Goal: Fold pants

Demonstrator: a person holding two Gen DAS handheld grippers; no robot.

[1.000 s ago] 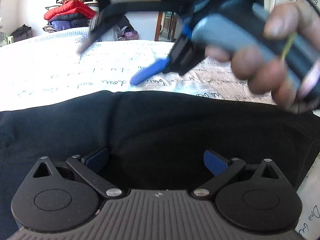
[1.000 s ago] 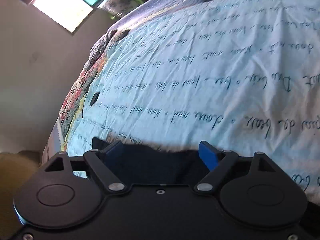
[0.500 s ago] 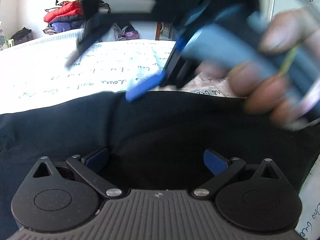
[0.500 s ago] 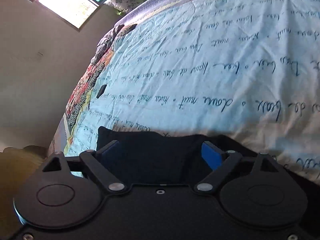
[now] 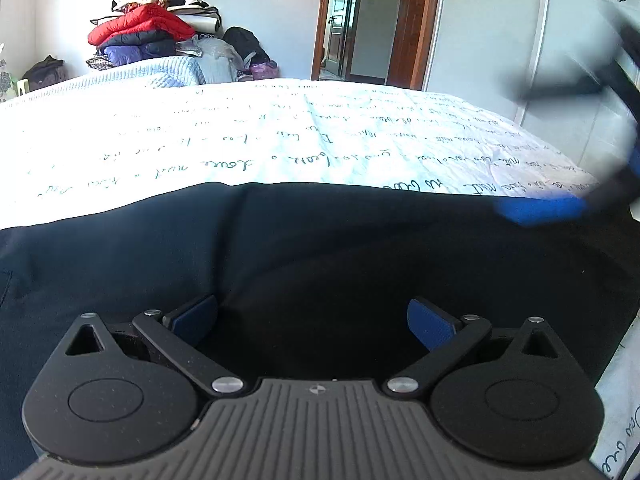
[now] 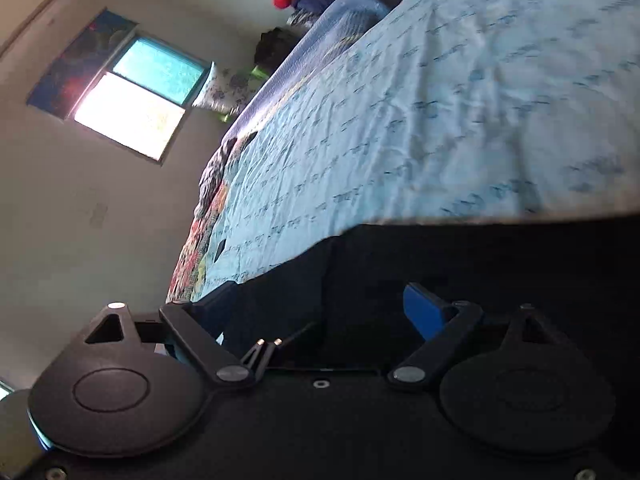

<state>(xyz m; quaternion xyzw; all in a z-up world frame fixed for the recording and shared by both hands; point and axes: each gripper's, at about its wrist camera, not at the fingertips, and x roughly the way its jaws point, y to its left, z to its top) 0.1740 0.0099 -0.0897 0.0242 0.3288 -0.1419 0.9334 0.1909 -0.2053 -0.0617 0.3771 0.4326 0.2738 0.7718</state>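
The dark pants [image 5: 320,248] lie flat on the bed [image 5: 240,140], across the near part of it. They fill the lower half of the left wrist view. In the right wrist view the pants [image 6: 460,264] show an edge and a corner by the near side of the bed.

The left gripper [image 5: 312,320] sits just above the pants. Its two blue fingers are spread wide with nothing between them. The right gripper [image 6: 316,312] is also spread wide over the dark cloth, and it holds nothing. From the left wrist view, the right gripper [image 5: 560,200] is a blur at the right edge, with one blue finger close over the pants.

The bed has a pale blue cover with lines of dark handwriting printed on it. The cover is a bit wrinkled. A flowery quilt [image 6: 200,232] hangs along one side of the bed.

Past the bed, a pile of clothes [image 5: 148,32] is stacked up, with a red puffy jacket in it. A brown wooden door frame [image 5: 408,24] stands open beside a white wardrobe [image 5: 500,40] with flower pictures on top. A window [image 6: 140,104] shines bright on a plain wall.
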